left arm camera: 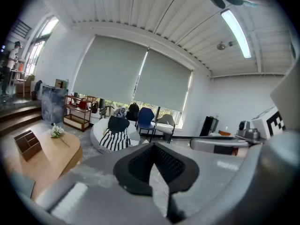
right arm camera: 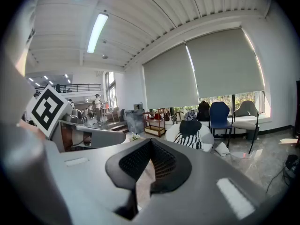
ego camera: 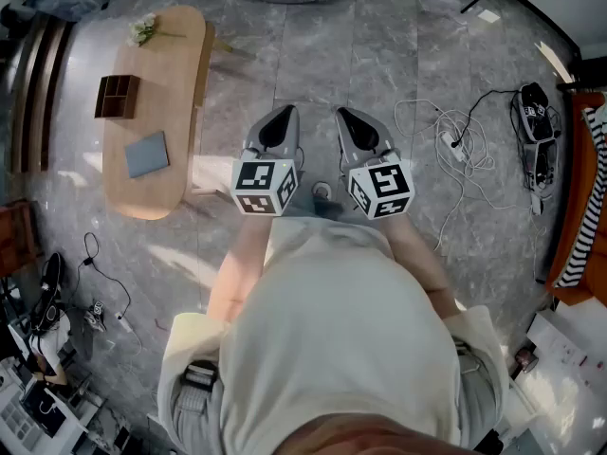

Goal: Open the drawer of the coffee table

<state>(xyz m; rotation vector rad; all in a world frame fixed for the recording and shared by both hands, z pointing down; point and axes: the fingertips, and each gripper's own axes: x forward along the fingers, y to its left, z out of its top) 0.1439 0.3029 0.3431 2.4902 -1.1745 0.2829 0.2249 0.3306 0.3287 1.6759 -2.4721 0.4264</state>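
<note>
The oval wooden coffee table (ego camera: 180, 74) stands at the left of the head view, and no drawer front shows from this angle. On its top lie a brown divided box (ego camera: 117, 96), a grey-blue pad (ego camera: 147, 154) and a flower sprig (ego camera: 144, 28). My left gripper (ego camera: 282, 114) and right gripper (ego camera: 344, 115) hang side by side over the floor, right of the table and clear of it. Both are shut with nothing between the jaws. In the left gripper view the closed jaws (left arm camera: 152, 146) point into the room, with the table (left arm camera: 51, 165) low at the left. The right gripper (right arm camera: 150, 142) points the same way.
A white round seat with a striped cushion (left arm camera: 115, 137) and a blue chair (left arm camera: 145, 118) stand ahead near the window. Loose cables and a power strip (ego camera: 453, 145) lie on the floor at right, beside an orange sofa (ego camera: 580, 216). Gear and cables clutter the lower left (ego camera: 47, 320).
</note>
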